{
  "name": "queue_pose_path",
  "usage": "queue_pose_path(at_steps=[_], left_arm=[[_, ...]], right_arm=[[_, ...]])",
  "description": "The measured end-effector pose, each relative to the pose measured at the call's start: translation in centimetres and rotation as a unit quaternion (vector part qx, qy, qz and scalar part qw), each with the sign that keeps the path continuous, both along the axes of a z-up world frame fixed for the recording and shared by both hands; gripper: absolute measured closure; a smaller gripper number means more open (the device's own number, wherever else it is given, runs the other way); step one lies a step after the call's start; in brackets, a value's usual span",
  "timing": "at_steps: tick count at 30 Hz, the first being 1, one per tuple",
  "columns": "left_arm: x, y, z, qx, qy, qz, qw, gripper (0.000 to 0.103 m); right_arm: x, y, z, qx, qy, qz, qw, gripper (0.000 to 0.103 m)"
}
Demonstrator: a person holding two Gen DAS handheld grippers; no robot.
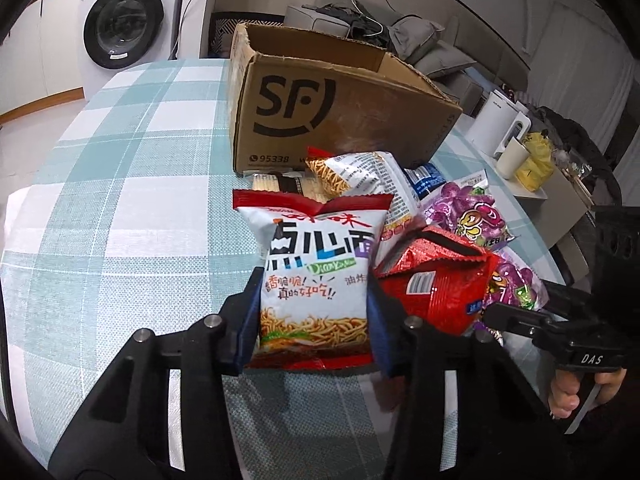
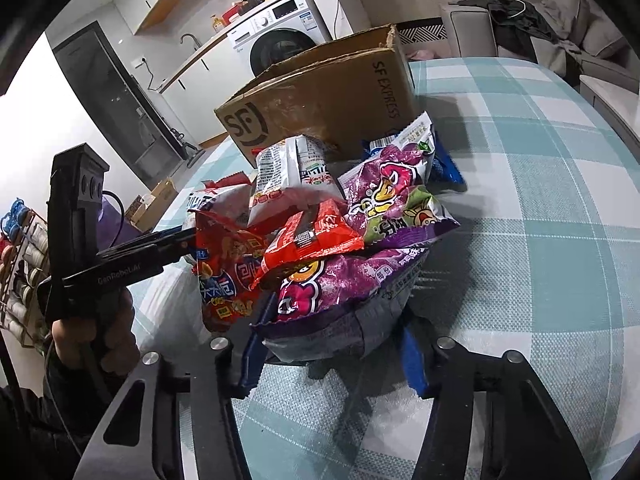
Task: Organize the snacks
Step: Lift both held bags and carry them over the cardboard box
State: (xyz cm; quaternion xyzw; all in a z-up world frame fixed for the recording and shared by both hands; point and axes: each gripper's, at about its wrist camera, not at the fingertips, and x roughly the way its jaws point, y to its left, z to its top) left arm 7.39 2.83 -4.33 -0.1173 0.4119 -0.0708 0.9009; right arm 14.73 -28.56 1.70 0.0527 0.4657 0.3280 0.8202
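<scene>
Left gripper (image 1: pixel 314 312), lower centre, pinches the white-and-red noodle snack packet (image 1: pixel 316 268); right gripper (image 2: pixel 332 344), lower centre, clasps the purple foil snack bag (image 2: pixel 344 288). Lift each straight, clear of the pile, toward the open brown cardboard box (image 1: pixel 340 108) at upper centre.

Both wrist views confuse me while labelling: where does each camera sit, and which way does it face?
Left wrist: on the left hand-held gripper, facing the brown cardboard box; its fingers pinch a white noodle packet.
Right wrist: on the right hand-held gripper, around a purple snack bag.
Shared: box, snack pile, checked tablecloth.
</scene>
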Motion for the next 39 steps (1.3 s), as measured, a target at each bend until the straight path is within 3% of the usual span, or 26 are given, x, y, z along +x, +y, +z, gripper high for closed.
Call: queue_pose_path(at_steps=[20, 39], left_arm=[[-2.1, -0.6, 2.5, 0.014, -0.037, -0.002, 0.9992, 0.06], [-2.8, -0.4, 6.0, 0.016, -0.076, 0.004, 0.9969, 0.06]], right_arm=[[-1.9, -3.3, 1.3, 0.009, -0.03, -0.031, 0.999, 0.053], [-2.1, -3.9, 6.3, 0.051, -0.097, -0.04, 0.993, 0.053]])
